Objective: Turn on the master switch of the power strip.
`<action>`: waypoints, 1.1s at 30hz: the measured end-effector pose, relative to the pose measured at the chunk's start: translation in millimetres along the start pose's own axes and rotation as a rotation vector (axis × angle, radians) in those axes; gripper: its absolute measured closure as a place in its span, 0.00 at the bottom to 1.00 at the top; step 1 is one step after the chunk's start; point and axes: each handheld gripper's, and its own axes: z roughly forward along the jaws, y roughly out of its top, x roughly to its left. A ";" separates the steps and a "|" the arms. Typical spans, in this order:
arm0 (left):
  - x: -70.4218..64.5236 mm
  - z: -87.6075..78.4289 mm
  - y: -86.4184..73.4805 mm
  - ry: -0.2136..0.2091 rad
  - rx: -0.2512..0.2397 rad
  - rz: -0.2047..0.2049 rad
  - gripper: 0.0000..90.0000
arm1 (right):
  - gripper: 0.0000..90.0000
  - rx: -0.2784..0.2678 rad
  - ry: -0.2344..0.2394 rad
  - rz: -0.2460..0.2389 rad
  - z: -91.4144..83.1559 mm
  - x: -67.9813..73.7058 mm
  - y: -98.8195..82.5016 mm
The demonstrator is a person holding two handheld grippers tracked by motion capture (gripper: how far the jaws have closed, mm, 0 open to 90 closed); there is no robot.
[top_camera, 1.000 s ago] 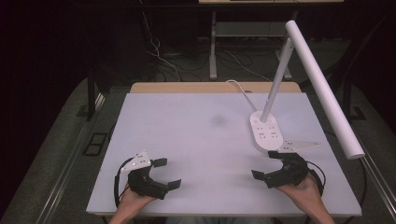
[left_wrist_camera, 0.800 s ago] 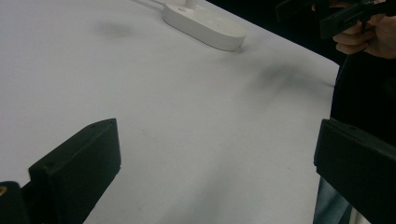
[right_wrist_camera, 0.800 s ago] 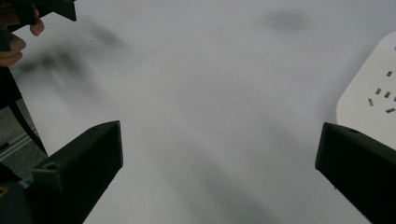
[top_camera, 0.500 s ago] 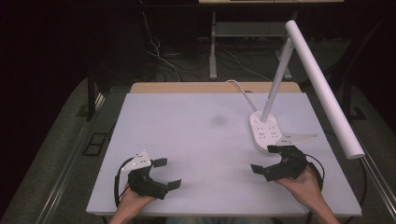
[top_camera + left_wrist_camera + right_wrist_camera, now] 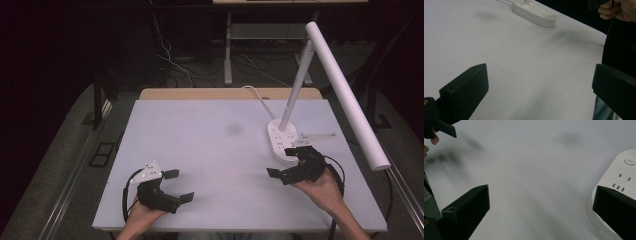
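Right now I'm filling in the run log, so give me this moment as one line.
left gripper: open, empty, near table front edge | right gripper: open, empty, beside lamp base | lamp: upright, untouched

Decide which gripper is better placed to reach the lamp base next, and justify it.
Right. The right gripper sits open right beside the lamp base, one jaw next to its edge. The left gripper, also open, is far across the table.

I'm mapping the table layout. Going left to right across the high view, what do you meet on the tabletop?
Left tongs → faint dark smudge → right tongs → white lamp base → the lamp's long white bar.
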 end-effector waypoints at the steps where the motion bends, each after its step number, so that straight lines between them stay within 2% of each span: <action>1: -0.1 0.1 0.0 0.000 0.001 0.000 0.00 | 0.00 0.003 -0.003 0.001 0.1 -0.2 1.7; 14: 0.3 0.4 -0.1 0.002 0.009 0.004 0.00 | 0.00 0.029 -0.018 -0.022 7.2 -6.9 20.8; 18: 0.5 0.1 -0.1 0.004 0.008 0.004 0.00 | 0.00 0.049 -0.034 -0.042 9.9 -10.0 27.1; 33: 0.2 -0.1 0.2 0.002 0.002 0.001 0.00 | 0.00 0.084 -0.077 -0.036 19.9 -23.1 40.1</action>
